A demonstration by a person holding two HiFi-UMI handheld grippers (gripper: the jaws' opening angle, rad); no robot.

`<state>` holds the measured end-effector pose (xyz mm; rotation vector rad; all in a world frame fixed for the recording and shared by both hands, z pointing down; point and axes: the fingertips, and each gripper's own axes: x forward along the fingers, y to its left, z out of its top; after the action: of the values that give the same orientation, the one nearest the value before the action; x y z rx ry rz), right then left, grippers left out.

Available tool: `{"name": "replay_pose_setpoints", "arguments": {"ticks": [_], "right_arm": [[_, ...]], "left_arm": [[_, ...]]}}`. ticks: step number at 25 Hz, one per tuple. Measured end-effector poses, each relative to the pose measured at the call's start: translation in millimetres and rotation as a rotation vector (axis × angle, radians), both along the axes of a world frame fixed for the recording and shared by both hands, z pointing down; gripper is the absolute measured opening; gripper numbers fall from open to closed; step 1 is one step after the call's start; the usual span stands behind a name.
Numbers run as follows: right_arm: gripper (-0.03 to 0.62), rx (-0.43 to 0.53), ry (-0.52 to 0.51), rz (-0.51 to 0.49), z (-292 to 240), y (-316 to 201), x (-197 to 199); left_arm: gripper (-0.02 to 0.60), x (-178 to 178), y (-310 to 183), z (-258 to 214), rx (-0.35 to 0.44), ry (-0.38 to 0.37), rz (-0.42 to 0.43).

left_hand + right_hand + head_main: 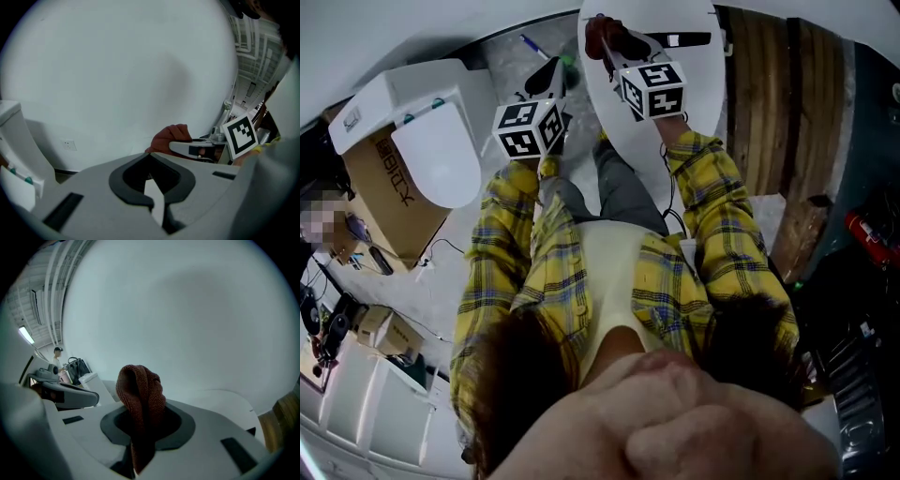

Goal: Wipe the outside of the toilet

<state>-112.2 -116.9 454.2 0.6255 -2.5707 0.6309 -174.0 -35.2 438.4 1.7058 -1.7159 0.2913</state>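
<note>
A white toilet (422, 131) with its lid down stands at the left on a cardboard box (389, 183); its edge also shows in the left gripper view (14, 159). My right gripper (602, 45) is shut on a red-brown cloth (605, 34) and held over a white rounded surface (684, 23). The cloth (140, 394) stands up bunched between the right jaws (140, 430). My left gripper (551, 70) hangs between the toilet and the right gripper, shut with nothing in it (152, 190). From it I see the cloth (171, 136) and the right gripper (194, 149) just ahead.
Wooden boards (778, 103) lean at the right, with a red extinguisher (867, 234) further right. A plain white wall with a socket (69, 145) fills both gripper views. Cables and small boxes (380, 328) lie on the floor at the left.
</note>
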Motion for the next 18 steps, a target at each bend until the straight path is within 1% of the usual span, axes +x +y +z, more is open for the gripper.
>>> {"name": "replay_pose_setpoints", "arguments": {"ticks": [8,12,14,18], "right_arm": [[0.083,-0.009,0.019,-0.05,31.7,-7.7,-21.4],[0.083,-0.007,0.025,-0.049,47.6,-18.6,-24.0],[0.083,-0.02,0.032,-0.045,59.4,-25.4,-25.6],[0.083,-0.031,0.088,-0.041,85.0,-40.3,-24.1]], "left_arm": [[0.008,0.2,-11.8,20.5,-0.018,-0.012,-0.009],[0.008,3.0,-14.6,29.3,-0.022,-0.011,-0.02],[0.008,3.6,-14.9,35.5,-0.033,-0.023,-0.018],[0.008,6.8,-17.2,47.1,-0.055,-0.026,-0.009]]}}
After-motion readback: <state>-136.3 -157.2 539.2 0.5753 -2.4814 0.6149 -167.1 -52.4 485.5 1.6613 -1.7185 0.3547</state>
